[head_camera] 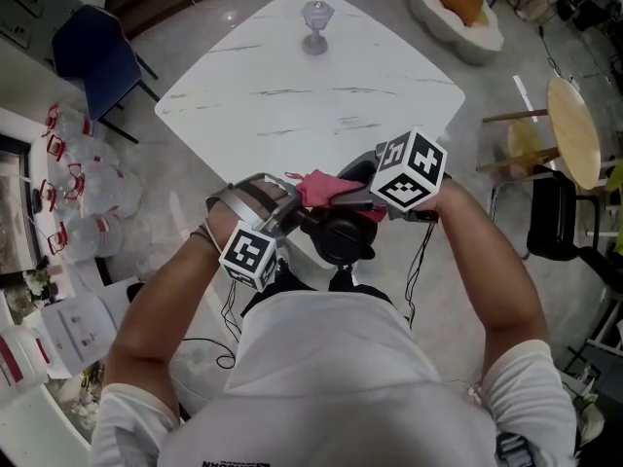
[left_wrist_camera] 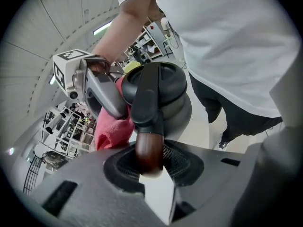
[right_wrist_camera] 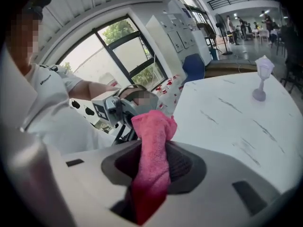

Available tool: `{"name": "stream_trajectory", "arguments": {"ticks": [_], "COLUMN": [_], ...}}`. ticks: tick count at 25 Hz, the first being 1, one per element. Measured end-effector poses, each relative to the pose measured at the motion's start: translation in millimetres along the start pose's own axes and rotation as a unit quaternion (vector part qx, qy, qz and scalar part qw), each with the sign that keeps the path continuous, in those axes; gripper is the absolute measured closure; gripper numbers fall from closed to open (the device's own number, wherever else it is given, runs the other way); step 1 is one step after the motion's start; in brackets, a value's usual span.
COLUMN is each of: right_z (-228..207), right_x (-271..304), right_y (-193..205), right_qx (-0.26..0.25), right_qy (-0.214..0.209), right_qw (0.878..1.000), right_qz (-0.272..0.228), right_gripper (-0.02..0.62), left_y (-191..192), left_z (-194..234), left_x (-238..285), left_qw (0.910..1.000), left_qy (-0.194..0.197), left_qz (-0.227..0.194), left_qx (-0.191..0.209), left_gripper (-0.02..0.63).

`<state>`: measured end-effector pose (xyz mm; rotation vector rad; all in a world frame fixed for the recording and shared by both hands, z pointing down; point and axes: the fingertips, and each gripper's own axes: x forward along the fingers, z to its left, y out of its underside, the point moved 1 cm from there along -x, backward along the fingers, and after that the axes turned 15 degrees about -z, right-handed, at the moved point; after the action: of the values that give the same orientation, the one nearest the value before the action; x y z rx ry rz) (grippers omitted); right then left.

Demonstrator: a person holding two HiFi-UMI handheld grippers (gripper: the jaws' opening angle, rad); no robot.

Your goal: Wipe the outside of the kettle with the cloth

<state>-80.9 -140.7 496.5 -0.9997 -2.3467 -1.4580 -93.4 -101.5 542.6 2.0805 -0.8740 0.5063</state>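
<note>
The person's torso [head_camera: 331, 358] is nearest the head camera, directly behind the kettle [head_camera: 341, 236]. The kettle is black. It is held in front of the torso, at the near corner of the white marble table [head_camera: 292, 95]. The left gripper view shows only floor and the person's legs beyond the kettle. No view shows whether its base rests on anything.

Left gripper [left_wrist_camera: 150, 167]: the jaws are clenched on the kettle's handle [left_wrist_camera: 147, 126]. They grasp its brown lower end. The black upper part of the handle runs up over the lid. In the head view this gripper lies on the left side of the kettle. Its marker cube [head_camera: 251, 256] is on the side nearer the person.

Right gripper [right_wrist_camera: 151, 174]: the jaws are clenched on the pink cloth [right_wrist_camera: 152, 150]. The cloth stands out from between the jaws as a bunched fold. In the head view this gripper lies on the right side of the kettle, with its marker cube [head_camera: 409, 171] uppermost. The cloth sits at the far upper side of the kettle, between the two grippers. In the left gripper view the cloth lies against the kettle body, just beside the handle.

Beyond the kettle, the table top extends away from the person. A clear goblet [head_camera: 316, 25] stands upright near the table's far corner, well apart from the kettle. A blue chair [head_camera: 92, 54] stands on the floor far to the left of the kettle. A round wooden table [head_camera: 574, 129] stands far to the right.
</note>
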Motion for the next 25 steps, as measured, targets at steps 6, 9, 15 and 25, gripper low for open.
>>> {"name": "stream_trajectory", "arguments": {"ticks": [6,9,15,25], "right_z": [-14.6,-27.1,-61.9,-109.5], "right_x": [8.2,13.1,22.3,38.1], "right_y": [-0.6,2.2,25.0,61.6], "right_qx": [0.046,0.066,0.080,0.142], "right_qy": [-0.023,-0.026,-0.013,-0.021], "right_qw": [0.999,0.997,0.996,0.988], "right_qz": [-0.013,-0.011,0.024,0.056], "right_gripper": [0.459,0.459,0.460,0.460], "left_y": [-1.0,-1.9,-2.6,-3.0], "left_z": [-1.8,-1.9,1.4,3.1], "left_x": [0.0,0.1,1.8,0.7], "left_qw": [1.0000,0.9999,0.9999,0.9999], "left_qy": [-0.001,0.000,0.001,-0.002], "left_qz": [0.005,0.007,0.008,0.012], "left_qx": [0.003,0.009,0.014,-0.002], "left_gripper": [0.495,0.495,0.495,0.494]}}
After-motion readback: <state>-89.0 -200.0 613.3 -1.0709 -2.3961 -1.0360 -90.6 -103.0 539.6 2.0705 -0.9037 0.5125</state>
